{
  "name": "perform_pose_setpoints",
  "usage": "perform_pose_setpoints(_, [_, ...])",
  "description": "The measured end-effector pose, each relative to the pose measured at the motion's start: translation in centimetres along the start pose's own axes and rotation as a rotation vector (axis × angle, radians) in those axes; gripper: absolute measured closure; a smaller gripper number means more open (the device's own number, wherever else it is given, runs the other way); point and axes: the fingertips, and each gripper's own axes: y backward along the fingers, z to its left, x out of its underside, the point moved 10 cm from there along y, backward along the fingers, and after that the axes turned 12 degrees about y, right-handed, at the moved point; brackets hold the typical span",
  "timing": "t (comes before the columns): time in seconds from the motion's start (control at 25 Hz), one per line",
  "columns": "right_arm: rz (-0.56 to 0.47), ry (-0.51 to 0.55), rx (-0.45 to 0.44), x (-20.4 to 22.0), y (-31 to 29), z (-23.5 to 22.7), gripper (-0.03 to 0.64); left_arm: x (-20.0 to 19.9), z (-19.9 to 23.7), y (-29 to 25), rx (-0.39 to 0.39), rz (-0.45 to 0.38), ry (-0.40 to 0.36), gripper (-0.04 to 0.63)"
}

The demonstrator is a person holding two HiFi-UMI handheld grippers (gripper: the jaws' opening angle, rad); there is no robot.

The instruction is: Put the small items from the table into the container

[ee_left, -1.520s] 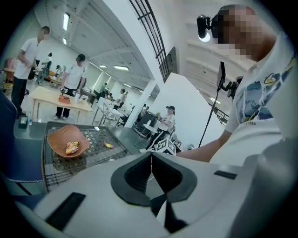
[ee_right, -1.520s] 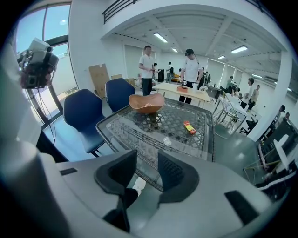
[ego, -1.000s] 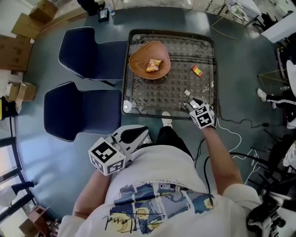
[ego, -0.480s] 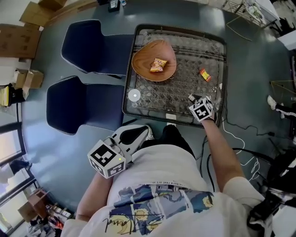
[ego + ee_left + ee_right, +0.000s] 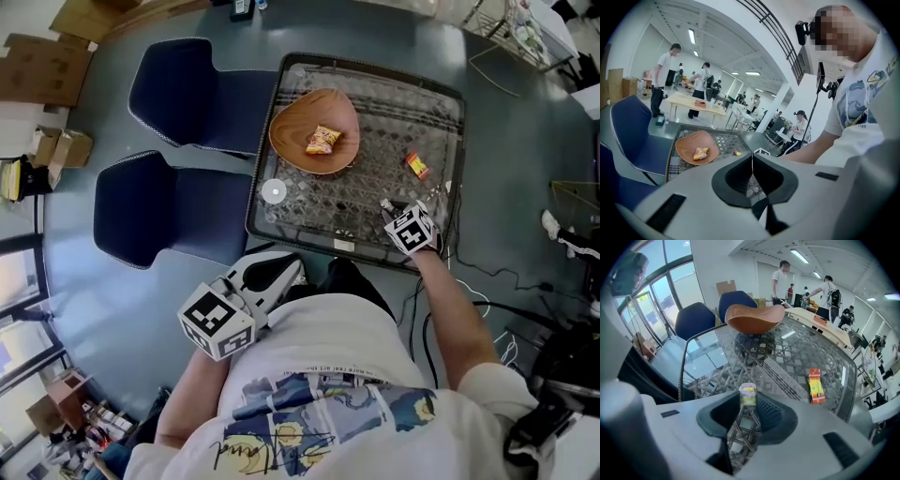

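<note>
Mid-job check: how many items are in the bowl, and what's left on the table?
Done: one yellow snack packet lies in the brown wooden bowl. In hand: the right gripper is closing its fingers on a small pale wrapped sweet on the glass table. Left: that sweet and the red-orange packet beyond it.

Bright, even indoor light fills all three views, coming from ceiling strips (image 5: 691, 36) and, in the right gripper view, from tall windows (image 5: 670, 291). The glass table (image 5: 797, 357) carries pale reflections of the lamps, and shadows on the floor (image 5: 112, 319) are faint and soft-edged. Both gripper views curve strongly into dark, vignetted corners with a soft near foreground, whereas the head view is sharp and only mildly bowed.
</note>
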Motion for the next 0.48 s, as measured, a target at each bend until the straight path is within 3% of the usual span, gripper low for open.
perform_pose_setpoints(0.48, [-0.182, 0.082, 0.064, -9.3, 5.3, -4.3, 0.505, -0.7, -0.2, 0.8, -0.018, -0.049, -0.001, 0.586])
